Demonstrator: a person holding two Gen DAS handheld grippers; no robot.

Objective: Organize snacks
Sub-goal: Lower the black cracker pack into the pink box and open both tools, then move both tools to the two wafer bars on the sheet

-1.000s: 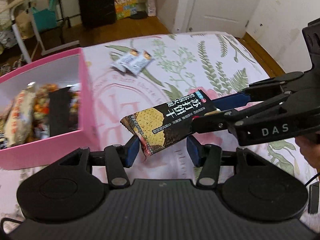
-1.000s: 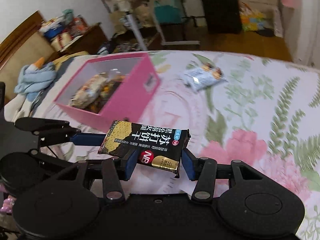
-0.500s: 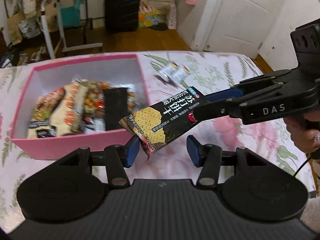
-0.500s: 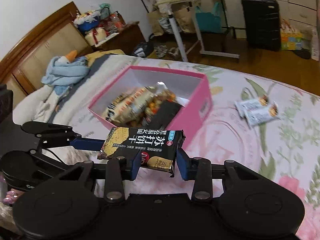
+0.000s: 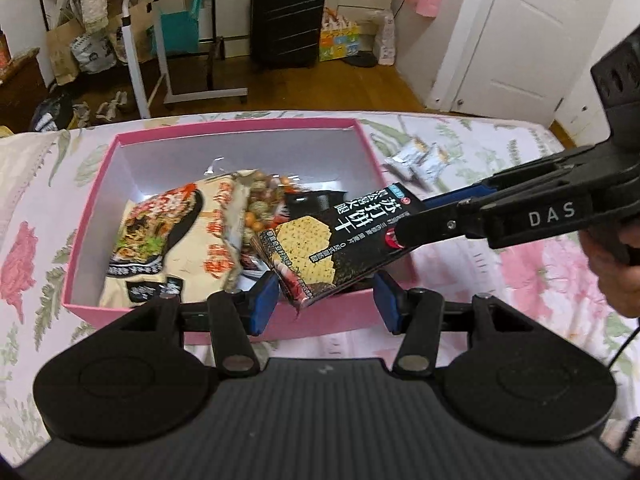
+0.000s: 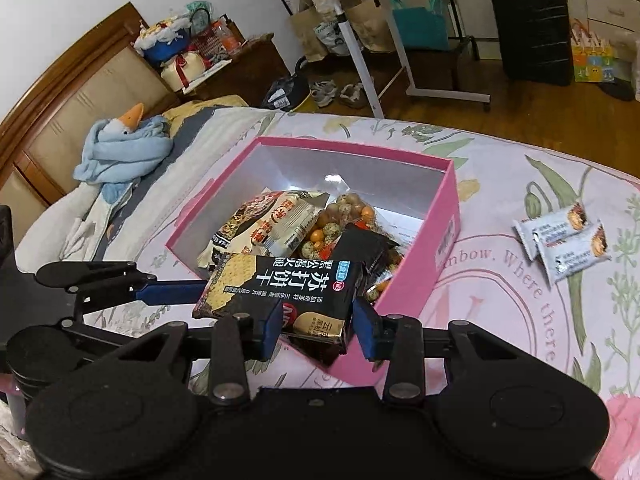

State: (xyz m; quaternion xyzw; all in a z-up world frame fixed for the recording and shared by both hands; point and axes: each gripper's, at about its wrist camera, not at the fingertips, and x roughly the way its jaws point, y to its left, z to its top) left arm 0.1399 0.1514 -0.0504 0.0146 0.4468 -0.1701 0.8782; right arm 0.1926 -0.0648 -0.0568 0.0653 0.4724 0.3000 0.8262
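A black cracker packet (image 5: 336, 240) (image 6: 280, 294) hangs over the near right corner of the pink box (image 5: 224, 322) (image 6: 416, 280). My right gripper (image 6: 316, 322) is shut on the packet's end; it also shows in the left wrist view (image 5: 404, 236), coming in from the right. My left gripper (image 5: 324, 300) is open, with the packet's other end between its fingers, not pinched; it also shows in the right wrist view (image 6: 172, 292). The box holds a noodle bag (image 5: 172, 236), a bag of round snacks (image 6: 340, 220) and a dark packet (image 6: 364, 248).
Two small white snack packets (image 5: 420, 158) (image 6: 560, 240) lie on the floral bedspread (image 6: 520, 320) right of the box. A blue stuffed toy (image 6: 124, 148) lies at the headboard. A suitcase (image 5: 286, 20) and a white desk frame (image 5: 160, 60) stand on the wooden floor beyond.
Both grippers have carried the cracker packet left from over the bedspread to over the box's near right corner. The right grip stays shut and the left stays open.
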